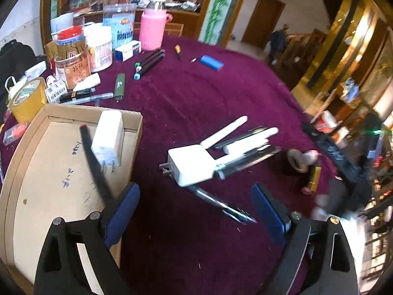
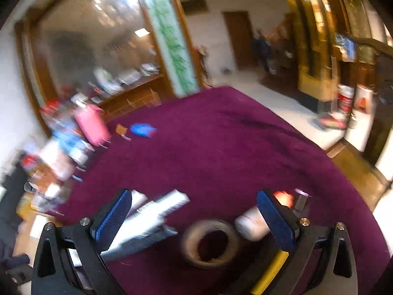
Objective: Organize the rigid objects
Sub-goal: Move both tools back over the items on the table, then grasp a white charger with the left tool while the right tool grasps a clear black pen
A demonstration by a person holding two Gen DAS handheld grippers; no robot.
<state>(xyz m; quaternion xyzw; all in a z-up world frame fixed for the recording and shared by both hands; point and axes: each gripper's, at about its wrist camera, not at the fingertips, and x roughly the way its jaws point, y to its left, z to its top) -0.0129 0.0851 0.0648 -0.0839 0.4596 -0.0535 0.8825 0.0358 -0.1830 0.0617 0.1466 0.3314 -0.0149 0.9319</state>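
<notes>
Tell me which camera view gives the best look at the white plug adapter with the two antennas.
The left wrist view. There the white plug adapter lies sharp on the purple cloth, prongs and both antennas visible, beside the cardboard box. The right wrist view is motion-blurred; it shows only pale smeared shapes behind the left finger, which cannot be told as the adapter.

**Maroon-clothed table and its load**

A round table under a maroon velvet cloth carries a shallow cardboard tray at the left edge. Behind the tray lie a roll of yellow tape, jars, a pink bottle, 3 dark markers, a green lighter and a blue lighter. Mid-table, a white plug-in adapter with 2 antennas rests among pens. In the blurred right wrist view, a brown tape ring lies flat on the cloth.
</notes>
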